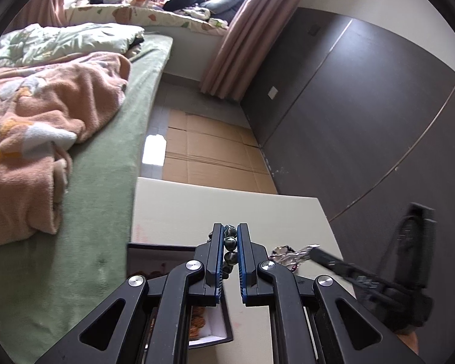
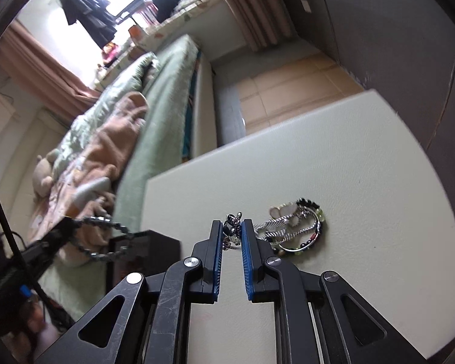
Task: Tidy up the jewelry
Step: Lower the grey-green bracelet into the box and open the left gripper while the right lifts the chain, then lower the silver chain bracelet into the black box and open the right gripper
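My left gripper (image 1: 230, 227) is shut on a dark bead bracelet (image 1: 230, 244) and holds it above an open black jewelry box (image 1: 207, 330) with a white lining. From the right wrist view the bracelet (image 2: 106, 236) hangs from the left gripper (image 2: 65, 227) over the box (image 2: 142, 248). My right gripper (image 2: 231, 223) is shut on a dark chain piece (image 2: 232, 223) at the edge of a jewelry pile (image 2: 294, 224) of bangles, beads and silver chains on the white table (image 2: 333, 157). The pile also shows in the left wrist view (image 1: 288, 256).
A bed with a green sheet (image 1: 106, 182) and a pink blanket (image 1: 45, 121) runs along the table's left side. Cardboard (image 1: 209, 151) covers the floor beyond the table. A dark wardrobe wall (image 1: 364, 106) stands to the right.
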### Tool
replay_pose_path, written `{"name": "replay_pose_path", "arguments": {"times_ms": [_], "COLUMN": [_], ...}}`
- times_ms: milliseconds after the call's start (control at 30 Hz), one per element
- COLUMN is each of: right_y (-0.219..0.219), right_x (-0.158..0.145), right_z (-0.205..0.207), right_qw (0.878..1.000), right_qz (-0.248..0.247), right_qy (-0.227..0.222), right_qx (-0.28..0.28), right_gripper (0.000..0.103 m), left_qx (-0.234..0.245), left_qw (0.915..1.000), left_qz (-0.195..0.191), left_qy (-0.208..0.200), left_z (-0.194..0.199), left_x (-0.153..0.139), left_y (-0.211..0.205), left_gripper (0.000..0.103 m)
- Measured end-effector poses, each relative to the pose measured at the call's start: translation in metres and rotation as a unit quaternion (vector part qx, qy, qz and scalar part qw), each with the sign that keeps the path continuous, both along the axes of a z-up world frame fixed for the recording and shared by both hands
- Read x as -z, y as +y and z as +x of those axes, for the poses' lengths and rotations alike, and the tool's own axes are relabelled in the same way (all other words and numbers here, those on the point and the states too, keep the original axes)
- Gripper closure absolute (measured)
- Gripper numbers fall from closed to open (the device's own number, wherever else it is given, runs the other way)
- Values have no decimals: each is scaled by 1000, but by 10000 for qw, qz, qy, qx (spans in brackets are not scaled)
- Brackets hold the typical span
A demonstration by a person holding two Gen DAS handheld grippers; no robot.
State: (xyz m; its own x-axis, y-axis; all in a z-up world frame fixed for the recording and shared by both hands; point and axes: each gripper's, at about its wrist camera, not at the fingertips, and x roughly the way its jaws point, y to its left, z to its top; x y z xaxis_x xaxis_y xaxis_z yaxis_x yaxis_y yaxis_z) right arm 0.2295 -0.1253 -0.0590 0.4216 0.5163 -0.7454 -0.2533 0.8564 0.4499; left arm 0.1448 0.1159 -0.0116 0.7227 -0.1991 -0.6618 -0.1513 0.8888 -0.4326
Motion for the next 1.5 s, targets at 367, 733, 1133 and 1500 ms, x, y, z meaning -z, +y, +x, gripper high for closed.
{"name": "replay_pose_path", "arguments": {"times_ms": [367,733,1133,1500], "right_y": [4,33,50,76], "right_x": [-66,-115,-198,-246], "right_z": [-40,-66,-90,-111], "right_qw": [9970,9919,9783,9670], "right_qz": [329,191,228,187], "right_qy": [-703,-1212,-2004,-2460], "right_qx": [1,-318,-469,-640], "right_gripper": [90,90,90,90], "left_qx": [38,-358,-624,-863], "left_qw": [9989,9972,9954,9922], "left_qz": [-202,-535,-652,-843], "left_qy": [414,374,326,314], "left_z": [-13,-41,-62,-70], "left_x": [10,9,9,13], "left_y": [10,29,47,65], "left_gripper": [90,34,34,34]}}
